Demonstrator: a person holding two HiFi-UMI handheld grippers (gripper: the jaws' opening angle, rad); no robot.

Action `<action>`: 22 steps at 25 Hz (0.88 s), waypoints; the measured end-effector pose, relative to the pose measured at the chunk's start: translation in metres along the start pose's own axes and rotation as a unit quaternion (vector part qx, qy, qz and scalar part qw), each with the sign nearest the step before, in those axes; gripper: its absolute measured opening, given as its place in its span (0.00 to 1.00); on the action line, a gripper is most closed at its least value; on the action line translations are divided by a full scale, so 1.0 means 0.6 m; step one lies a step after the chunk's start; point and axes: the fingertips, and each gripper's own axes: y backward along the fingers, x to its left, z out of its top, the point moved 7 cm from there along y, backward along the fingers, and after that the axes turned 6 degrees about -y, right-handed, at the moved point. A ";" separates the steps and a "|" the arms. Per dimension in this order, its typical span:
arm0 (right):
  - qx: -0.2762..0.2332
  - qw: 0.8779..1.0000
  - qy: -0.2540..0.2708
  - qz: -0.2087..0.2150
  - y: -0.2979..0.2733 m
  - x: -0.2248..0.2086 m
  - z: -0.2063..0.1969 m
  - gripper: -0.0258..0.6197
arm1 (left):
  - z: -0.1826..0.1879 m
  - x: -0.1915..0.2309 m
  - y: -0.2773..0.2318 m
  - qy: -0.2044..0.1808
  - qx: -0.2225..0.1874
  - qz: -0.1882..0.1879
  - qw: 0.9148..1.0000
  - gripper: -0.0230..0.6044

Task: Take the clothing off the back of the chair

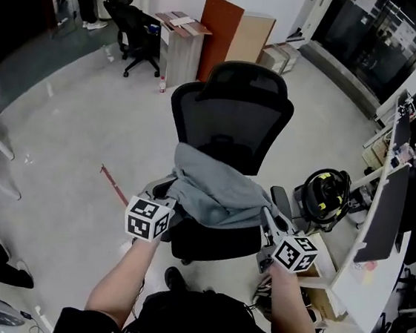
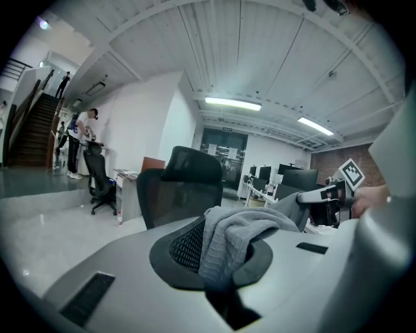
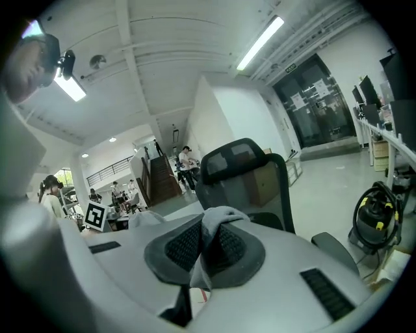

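Before the black chair (image 1: 232,120), the left hand-held gripper (image 1: 170,199) and right hand-held gripper (image 1: 267,222) each pinched shut on the grey garment (image 1: 216,193).

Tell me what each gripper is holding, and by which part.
Both hold the grey garment: the left gripper pinches a bunched fold at its left side, the right gripper a fold at its right side.

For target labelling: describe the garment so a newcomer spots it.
Find the black mesh office chair mid-floor. Over its seat, before the backrest, hangs a grey garment, pinched by the left gripper and right gripper. It is the only soft, pale thing against the black chair.
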 end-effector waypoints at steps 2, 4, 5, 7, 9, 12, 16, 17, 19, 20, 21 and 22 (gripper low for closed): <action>-0.009 1.000 -0.002 0.000 0.034 0.000 -0.007 0.08 | -0.001 -0.018 0.020 -0.002 0.000 0.004 1.000 0.06; -0.020 1.000 -0.003 0.003 0.071 0.003 -0.006 0.08 | 0.007 -0.043 0.043 -0.010 -0.007 0.004 1.000 0.06; -0.027 1.000 -0.003 0.005 0.089 0.005 -0.004 0.08 | 0.013 -0.056 0.053 -0.016 -0.009 0.004 1.000 0.06; -0.043 0.999 -0.001 0.009 0.125 0.009 0.002 0.08 | 0.025 -0.084 0.072 -0.028 -0.012 0.005 1.000 0.06; -0.061 0.998 0.003 0.014 0.168 0.014 0.006 0.08 | 0.031 -0.119 0.088 -0.037 -0.013 0.005 0.999 0.06; -0.085 0.996 0.015 0.020 0.246 0.016 0.006 0.08 | 0.034 -0.192 0.107 -0.048 -0.016 -0.004 0.999 0.06; -0.108 0.993 0.034 0.028 0.355 0.017 -0.010 0.08 | 0.036 -0.298 0.135 -0.067 -0.023 -0.021 0.997 0.06; -0.113 0.993 0.035 0.030 0.381 0.018 -0.017 0.08 | 0.034 -0.322 0.145 -0.068 -0.024 -0.024 0.997 0.06; -0.119 0.992 0.035 0.033 0.434 0.018 -0.033 0.08 | 0.024 -0.370 0.167 -0.066 -0.021 -0.028 0.997 0.06; -0.121 0.992 0.035 0.032 0.460 0.017 -0.042 0.08 | 0.018 -0.394 0.179 -0.065 -0.018 -0.030 0.997 0.06; -0.122 0.991 0.036 0.029 0.487 0.017 -0.050 0.08 | 0.012 -0.417 0.190 -0.064 -0.016 -0.032 0.997 0.06; -0.124 0.991 0.038 0.026 0.513 0.016 -0.056 0.08 | 0.007 -0.438 0.201 -0.063 -0.014 -0.034 0.997 0.06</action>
